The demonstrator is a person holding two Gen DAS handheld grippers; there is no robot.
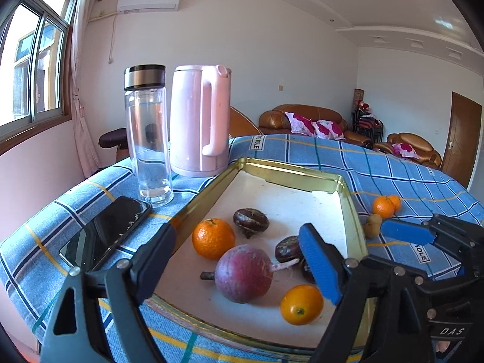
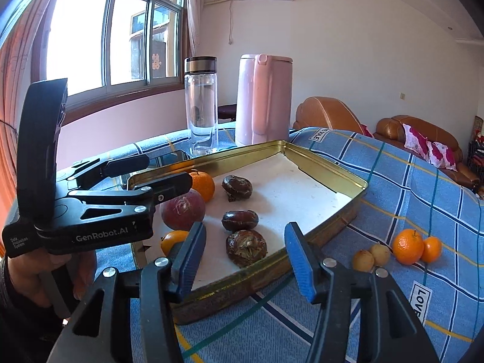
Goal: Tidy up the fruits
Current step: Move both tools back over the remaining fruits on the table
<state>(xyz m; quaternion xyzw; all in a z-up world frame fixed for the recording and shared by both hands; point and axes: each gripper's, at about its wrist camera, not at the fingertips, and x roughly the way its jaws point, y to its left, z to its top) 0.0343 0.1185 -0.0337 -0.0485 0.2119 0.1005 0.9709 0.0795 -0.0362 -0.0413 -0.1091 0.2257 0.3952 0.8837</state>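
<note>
Left wrist view shows a gold metal tray (image 1: 348, 199) with a white floor on the blue checked surface (image 1: 393, 166); in it lie two mandarins (image 1: 213, 238), a purple-red radish (image 1: 243, 273) with a pink root, and dark water chestnuts (image 1: 250, 220); the left gripper (image 1: 239, 260) hangs over the radish with its fingers spread wide, clasping nothing; a clear bottle (image 1: 149, 139), a pink kettle (image 1: 198, 121) and a phone (image 1: 103, 236) stand or lie past the tray's left rim. In the right wrist view the right gripper (image 2: 245, 257) is partly open above the tray's near rim (image 2: 272, 260), empty, a water chestnut (image 2: 246, 247) showing between its blue pads; outside the tray, on the cloth to the right, sit two more mandarins (image 2: 408, 246) touching each other and two small tan fruits (image 2: 370, 257).
</note>
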